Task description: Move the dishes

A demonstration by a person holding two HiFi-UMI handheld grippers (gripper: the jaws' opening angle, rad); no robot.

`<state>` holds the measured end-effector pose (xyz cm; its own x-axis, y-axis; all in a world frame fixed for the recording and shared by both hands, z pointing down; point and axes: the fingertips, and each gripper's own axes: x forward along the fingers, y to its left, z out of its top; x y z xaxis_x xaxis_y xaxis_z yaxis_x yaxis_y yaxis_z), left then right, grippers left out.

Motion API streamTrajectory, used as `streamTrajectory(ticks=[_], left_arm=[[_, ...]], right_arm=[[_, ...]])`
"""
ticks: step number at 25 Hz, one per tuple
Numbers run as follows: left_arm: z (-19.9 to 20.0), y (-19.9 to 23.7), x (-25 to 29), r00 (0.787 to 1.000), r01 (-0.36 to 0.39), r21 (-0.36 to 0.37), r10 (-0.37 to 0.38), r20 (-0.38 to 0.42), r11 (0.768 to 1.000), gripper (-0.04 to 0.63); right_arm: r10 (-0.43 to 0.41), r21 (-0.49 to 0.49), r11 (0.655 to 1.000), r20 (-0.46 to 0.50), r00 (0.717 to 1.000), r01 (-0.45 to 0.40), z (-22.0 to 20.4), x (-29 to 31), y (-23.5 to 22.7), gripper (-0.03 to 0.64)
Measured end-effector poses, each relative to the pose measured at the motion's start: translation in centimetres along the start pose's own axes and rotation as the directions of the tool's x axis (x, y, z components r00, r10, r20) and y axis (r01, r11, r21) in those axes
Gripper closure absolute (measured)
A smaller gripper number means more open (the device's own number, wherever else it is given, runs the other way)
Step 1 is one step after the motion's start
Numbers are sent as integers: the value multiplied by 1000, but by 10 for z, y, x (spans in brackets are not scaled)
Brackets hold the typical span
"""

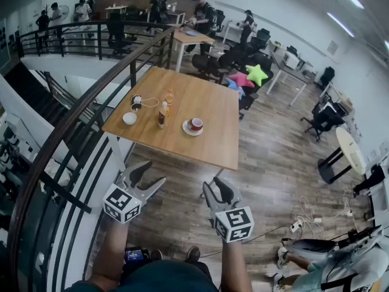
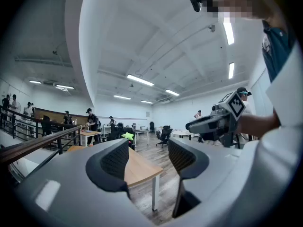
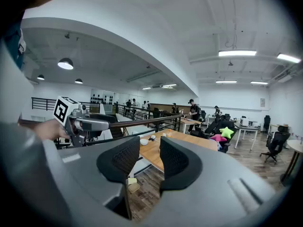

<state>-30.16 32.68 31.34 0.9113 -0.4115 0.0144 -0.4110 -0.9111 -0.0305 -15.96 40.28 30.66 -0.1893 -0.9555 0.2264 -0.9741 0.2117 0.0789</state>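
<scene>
Head view: left gripper [image 1: 153, 173], right gripper [image 1: 216, 186] jaws apart, empty.

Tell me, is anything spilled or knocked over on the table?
Nothing stands out. The red cup sits on its saucer, the white bowl is right way up, the bottle stands upright, and no spill shows.

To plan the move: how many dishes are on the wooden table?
3: small white round bowl near the wooden table's left edge; red cup on a white round saucer, mid-table. A bottle might hide others.
</scene>
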Motion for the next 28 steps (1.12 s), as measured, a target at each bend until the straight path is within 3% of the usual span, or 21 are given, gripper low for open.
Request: streamTrajectory(ticks=[18, 28], left_arm=[[2, -9, -17, 999, 35, -5, -35, 22, 999, 334], [1, -6, 2, 997, 58, -29, -57, 48, 998, 334]], right_arm=[[-38, -11, 999, -10, 999, 38, 1, -16, 16, 471], [-41, 52, 998, 37, 998, 39, 9, -14, 5, 468]])
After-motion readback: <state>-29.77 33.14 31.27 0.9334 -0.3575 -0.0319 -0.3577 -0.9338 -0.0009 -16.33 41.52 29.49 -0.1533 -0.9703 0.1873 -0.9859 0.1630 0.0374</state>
